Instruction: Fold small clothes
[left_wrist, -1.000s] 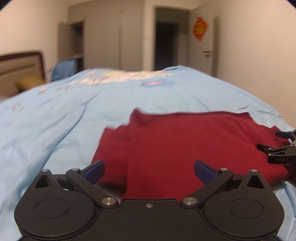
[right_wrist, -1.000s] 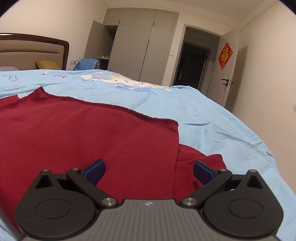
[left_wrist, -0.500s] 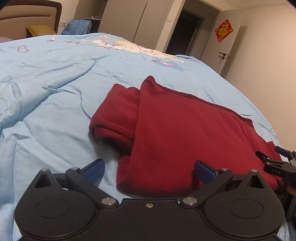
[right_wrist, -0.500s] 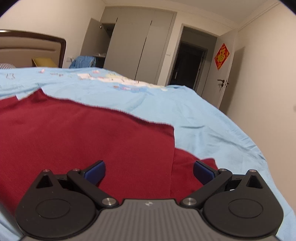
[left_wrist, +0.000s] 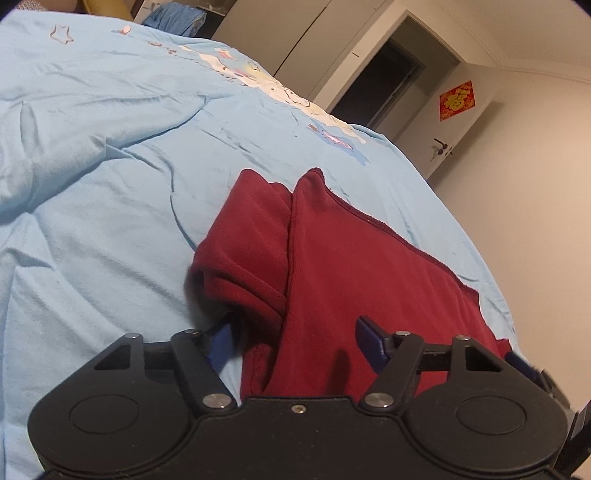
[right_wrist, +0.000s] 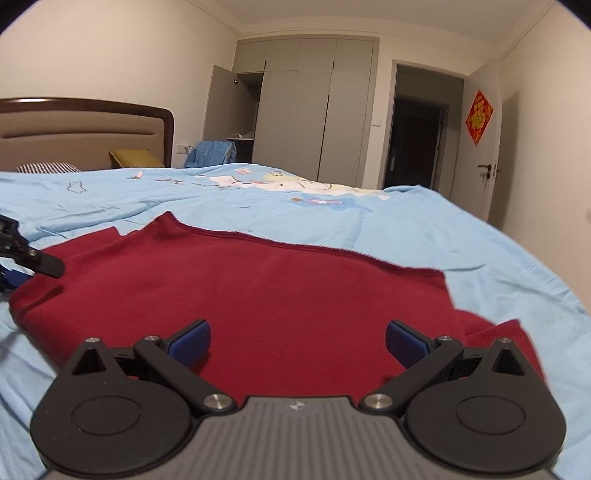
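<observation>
**Blue pads spread wide over a half-folded red garment**

Blue-padded and spread wide, the left gripper (left_wrist: 293, 338) grasps nothing; its left pad sits low at the near left edge of the dark red garment (left_wrist: 354, 280), just under the bunched sleeve (left_wrist: 243, 254), though whether pad and cloth touch I cannot tell. Its right pad hovers over the flat body of the cloth. The right gripper (right_wrist: 297, 341) is likewise released, both pads parted above the near hem at the lower centre of its frame, holding nothing.

Outward from there, the garment lies on the light blue quilt (right_wrist: 406, 229), filling the lower middle of both views. The body is smooth, with a stitched far edge running toward the right; one sleeve sticks out at centre left of the left view, and a second fold of red shows at lower right of the right view.

My reading: the fold is partway done, between grasps. Next likely comes closing on the loose sleeve or the near hem, pinching only the intended layers, then carrying them across without dragging the quilt along.
</observation>
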